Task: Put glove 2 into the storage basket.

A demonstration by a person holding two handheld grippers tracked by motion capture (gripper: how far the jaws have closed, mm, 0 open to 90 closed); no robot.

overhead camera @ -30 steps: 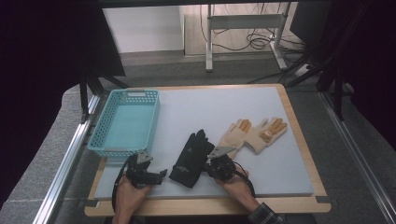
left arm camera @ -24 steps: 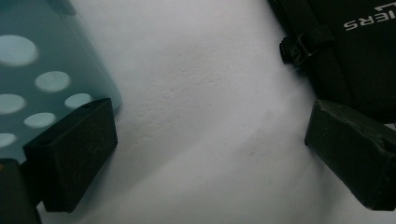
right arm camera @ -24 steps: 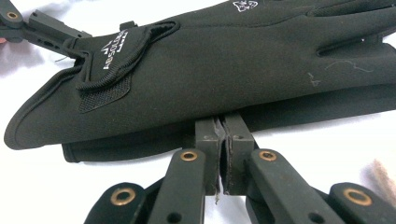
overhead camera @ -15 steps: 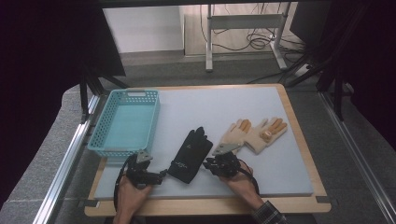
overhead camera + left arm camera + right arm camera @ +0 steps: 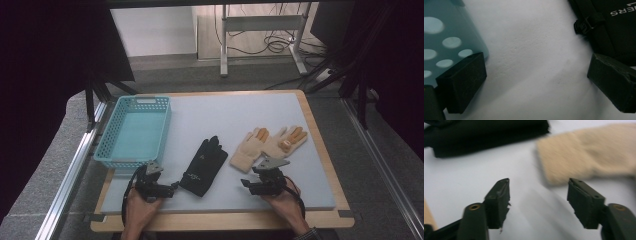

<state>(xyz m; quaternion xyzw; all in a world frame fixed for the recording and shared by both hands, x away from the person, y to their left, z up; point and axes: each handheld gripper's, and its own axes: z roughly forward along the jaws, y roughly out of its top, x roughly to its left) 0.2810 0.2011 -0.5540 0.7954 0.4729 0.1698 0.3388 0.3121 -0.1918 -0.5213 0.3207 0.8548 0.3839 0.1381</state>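
White lettering on the black glove [image 5: 614, 27]

Up close in the left gripper view it reads upside down, and only the letters "ERS" can be made out before the edge cuts it off; from the high view the glove's print is too small to read.

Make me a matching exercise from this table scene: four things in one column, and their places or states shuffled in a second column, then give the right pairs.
Things:
1. blue basket
2. black glove
3. beige gloves
4. right gripper

Places or states:
A. lies flat in the middle of the mat
B. open, nothing between its fingers
C. stands at the mat's left edge
D. lie side by side, right of the middle

Pairs: 1-C, 2-A, 3-D, 4-B
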